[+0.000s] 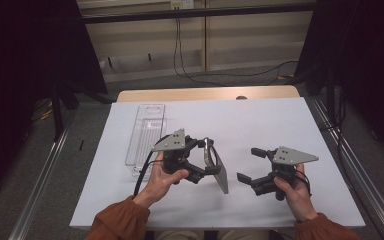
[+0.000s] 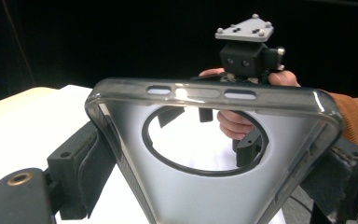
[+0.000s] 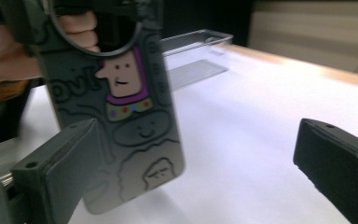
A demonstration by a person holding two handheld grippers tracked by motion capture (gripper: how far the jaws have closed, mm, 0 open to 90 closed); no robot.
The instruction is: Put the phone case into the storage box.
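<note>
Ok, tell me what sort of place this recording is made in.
Probably a lab or recording rig, not a home. A white table stands between dark curtains, metal rails run along the floor, and loose cables hang down the panelled back wall. A person's handheld grippers work a phone case there.

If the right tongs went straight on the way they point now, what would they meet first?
Most likely the phone case that the left tongs hold upright. It stands just ahead of the open right tongs, near one jaw; depth is unclear.

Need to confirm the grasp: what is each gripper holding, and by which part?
Left gripper clamps the phone case across its side edges near the ring cutout. Right gripper is open, holding nothing.
</note>
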